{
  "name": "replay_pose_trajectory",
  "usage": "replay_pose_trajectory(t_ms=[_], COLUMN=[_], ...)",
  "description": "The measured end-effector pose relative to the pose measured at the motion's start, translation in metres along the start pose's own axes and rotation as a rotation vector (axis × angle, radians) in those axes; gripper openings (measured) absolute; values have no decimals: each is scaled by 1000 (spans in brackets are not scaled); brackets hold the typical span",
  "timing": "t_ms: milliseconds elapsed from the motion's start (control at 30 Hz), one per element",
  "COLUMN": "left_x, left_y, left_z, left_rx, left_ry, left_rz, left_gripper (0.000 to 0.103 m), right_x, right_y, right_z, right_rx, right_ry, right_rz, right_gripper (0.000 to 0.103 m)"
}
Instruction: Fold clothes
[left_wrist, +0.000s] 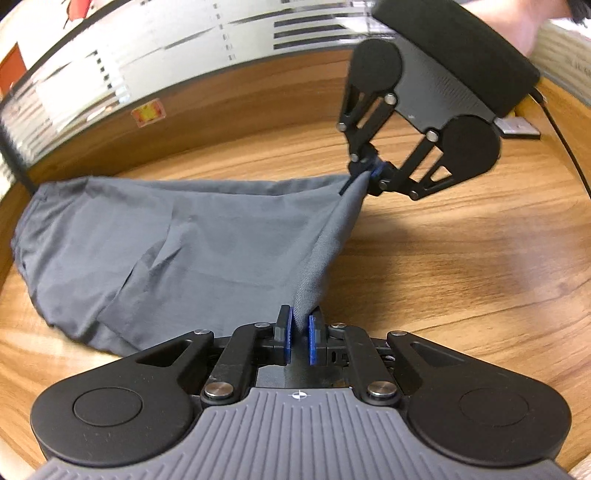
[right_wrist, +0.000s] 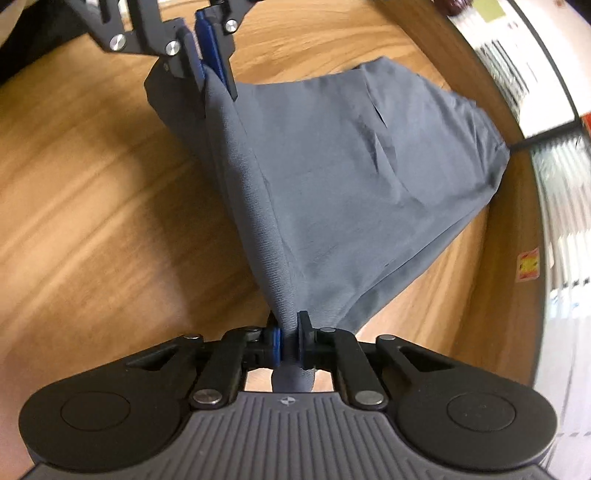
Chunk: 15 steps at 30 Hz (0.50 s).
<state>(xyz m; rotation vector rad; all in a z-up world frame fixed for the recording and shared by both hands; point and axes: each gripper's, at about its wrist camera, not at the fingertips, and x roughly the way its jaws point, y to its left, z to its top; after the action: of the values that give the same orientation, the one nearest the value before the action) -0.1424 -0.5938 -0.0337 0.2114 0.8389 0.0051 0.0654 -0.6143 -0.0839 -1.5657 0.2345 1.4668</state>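
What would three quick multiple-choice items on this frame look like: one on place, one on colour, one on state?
1. Where does the garment's far end lie?
A. wooden table
B. chair
C. basket

2. What colour is the garment?
A. red
B. grey
C. white

3. What are both tongs doing?
A. open, apart from the fabric
B. shut on the fabric
C. resting flat

A: the garment trails onto the wooden table.
B: the fabric is grey in both views.
B: the left tongs and right tongs each pinch one raised edge.

We see even, soft indoor light; fisheye bending curves the edges, motion blur smears the wood grain, and faint shadows stay diffuse.
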Motion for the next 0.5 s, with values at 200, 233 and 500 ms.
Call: replay_pose_trajectory(t_ms=[200,233,500], left_x=[-27,-36,-99], left_y=[26,33,102], left_z=[-22,-29,-83], left_rx=[19,28,25], left_ry=[-15,-20,12], left_rz=[-14,-19,-96], left_gripper=[10,10,10], right_x=[-15,-17,-45], right_y=[-1,0,38], right_z=[21,25,126], right_rx=[85,97,233], right_ry=[5,5,-9], right_rz=[35,38,107], right_gripper=[8,8,7])
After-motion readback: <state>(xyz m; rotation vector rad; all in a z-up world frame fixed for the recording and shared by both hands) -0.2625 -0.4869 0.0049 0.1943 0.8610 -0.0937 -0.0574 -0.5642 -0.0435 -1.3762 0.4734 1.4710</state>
